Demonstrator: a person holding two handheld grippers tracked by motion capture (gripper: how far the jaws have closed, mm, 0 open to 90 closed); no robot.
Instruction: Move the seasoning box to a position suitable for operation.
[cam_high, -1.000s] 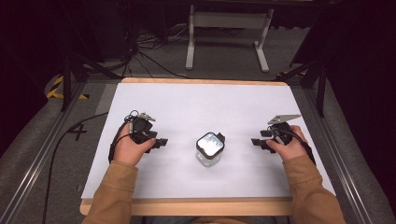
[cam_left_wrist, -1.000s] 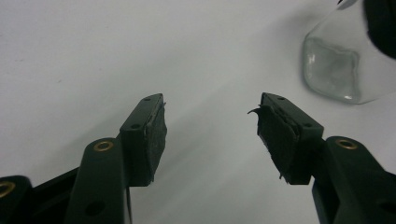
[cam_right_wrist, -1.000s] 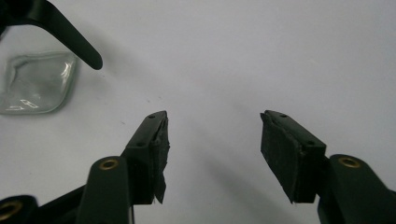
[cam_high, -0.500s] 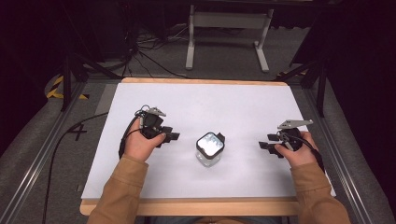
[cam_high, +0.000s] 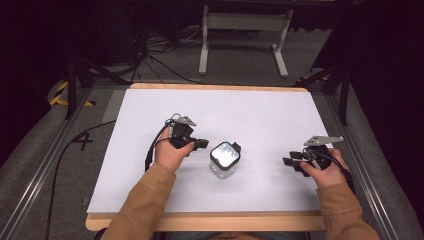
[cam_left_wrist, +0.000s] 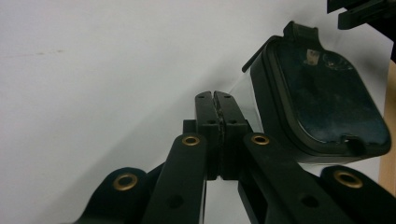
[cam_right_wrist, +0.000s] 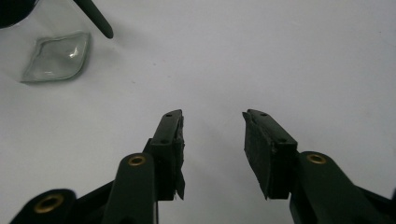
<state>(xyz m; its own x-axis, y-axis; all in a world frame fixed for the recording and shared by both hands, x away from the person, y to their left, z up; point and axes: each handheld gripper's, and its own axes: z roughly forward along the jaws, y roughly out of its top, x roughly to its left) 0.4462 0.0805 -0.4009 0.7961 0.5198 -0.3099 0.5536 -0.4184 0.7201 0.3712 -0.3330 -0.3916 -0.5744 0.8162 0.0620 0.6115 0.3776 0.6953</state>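
One clear glass container (cam_high: 224, 161) with a dark clip lid stands mid-table (cam_high: 150, 200): rigid, smooth-walled, breakable, probably best squeezed across its sides below the lid. Just left of it, the left gripper (cam_high: 201, 144) points at it, its jaws having just closed on nothing. Well right of it, the right gripper (cam_high: 288, 161) has been narrowing, half open, empty.

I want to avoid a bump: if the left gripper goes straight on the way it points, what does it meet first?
Probably the clear container with the dark lid. The left gripper, jaws shut and empty, points at its side, close by. Whether it already touches is unclear.
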